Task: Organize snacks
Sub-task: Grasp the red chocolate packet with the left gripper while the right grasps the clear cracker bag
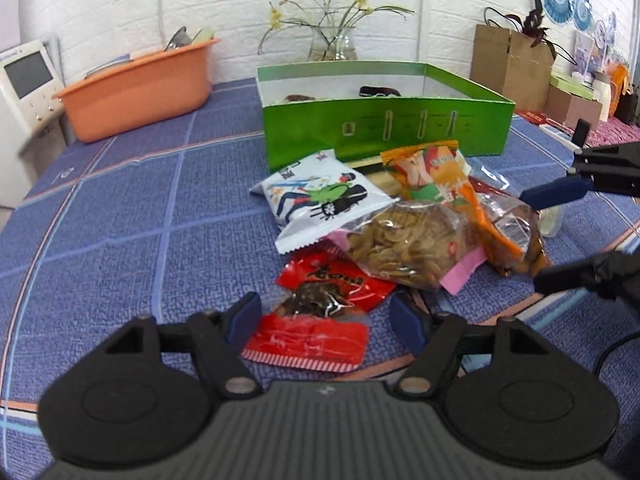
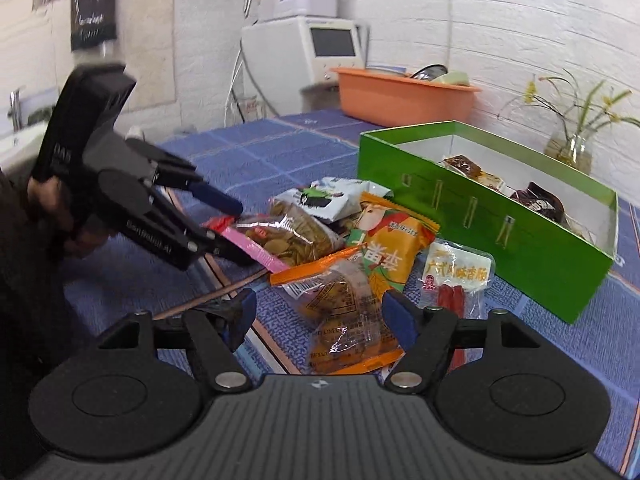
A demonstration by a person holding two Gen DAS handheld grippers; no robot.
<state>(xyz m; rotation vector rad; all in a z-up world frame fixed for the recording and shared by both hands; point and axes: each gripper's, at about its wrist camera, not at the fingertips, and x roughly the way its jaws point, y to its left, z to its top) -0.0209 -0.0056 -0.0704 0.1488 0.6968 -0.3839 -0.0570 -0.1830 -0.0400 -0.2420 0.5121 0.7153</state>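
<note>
Wide bare stretch of blue tablecloth point(image 1: 120, 216) on the left half of the table, open for passage up to the orange basin point(image 1: 140, 92) at the far left corner. Blocked mid-table by the snack pile point(image 1: 384, 224), pressed against the green box point(image 1: 384, 128) behind it. Little room behind the box: glass vase point(image 1: 332, 44) against the wall.

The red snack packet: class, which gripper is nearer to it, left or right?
Left. The left gripper straddles the red snack packet with open jaws; the right gripper is across the pile, over the clear orange-edged packet.
</note>
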